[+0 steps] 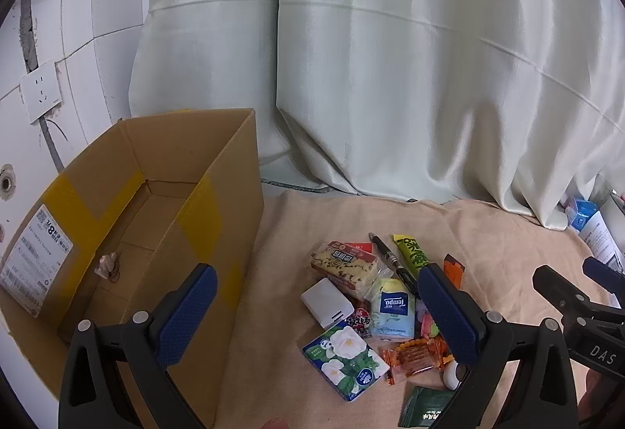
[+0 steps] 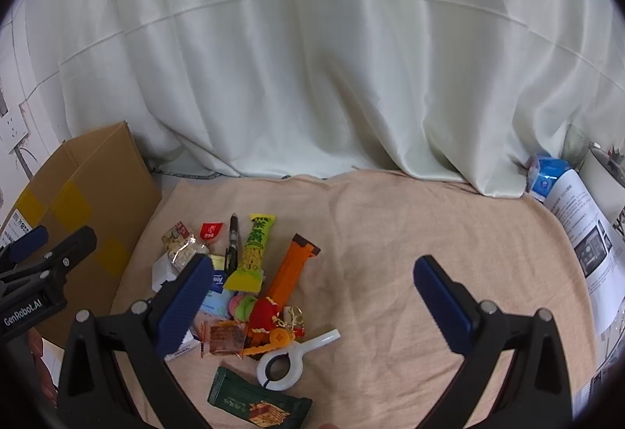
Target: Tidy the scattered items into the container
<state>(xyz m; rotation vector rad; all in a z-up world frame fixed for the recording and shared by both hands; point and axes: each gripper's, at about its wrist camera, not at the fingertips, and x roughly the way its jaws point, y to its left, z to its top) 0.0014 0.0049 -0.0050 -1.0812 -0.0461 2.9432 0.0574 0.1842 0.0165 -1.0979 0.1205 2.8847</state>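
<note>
Left gripper (image 1: 316, 315) w/ jaws spread wide, nothing held, hovering over the gap between the cardboard box (image 1: 218, 233) and the pile of items. Right gripper (image 2: 312, 311) also wide apart & empty, above the pile's right edge and bare beige cloth (image 2: 410, 233).

Left wrist view only: the box interior, open top, nearly empty, 1 small pale object (image 1: 107, 265) on its floor near the left wall; shipping label on the outer left flap. Also a white charger block (image 1: 326, 302), a floral tissue pack (image 1: 345, 362) near the front, a blue Tempo tissue pack (image 1: 392, 311), a cake-slice snack pack (image 1: 345, 267). The right gripper shows at far right here.

Right wrist view only: a white ring-shaped opener (image 2: 291, 356) near the front, a full-length orange bar wrapper (image 2: 291, 270), a red ornament w/ gold trim (image 2: 265, 313), a dark green packet (image 2: 259, 403) nearest the camera w/ its printed face. The box shows just as an outer wall at left, w/ the left gripper in front of it. Printed papers (image 2: 582, 229) at far right.

Both views: black pen (image 1: 390, 257), yellow-green snack stick (image 1: 410, 251), small orange snack sachet (image 1: 414, 356). All items lie on the cloth, right of the box, touching or overlapping in 1 heap. Pale curtain (image 2: 312, 58) hangs behind.
</note>
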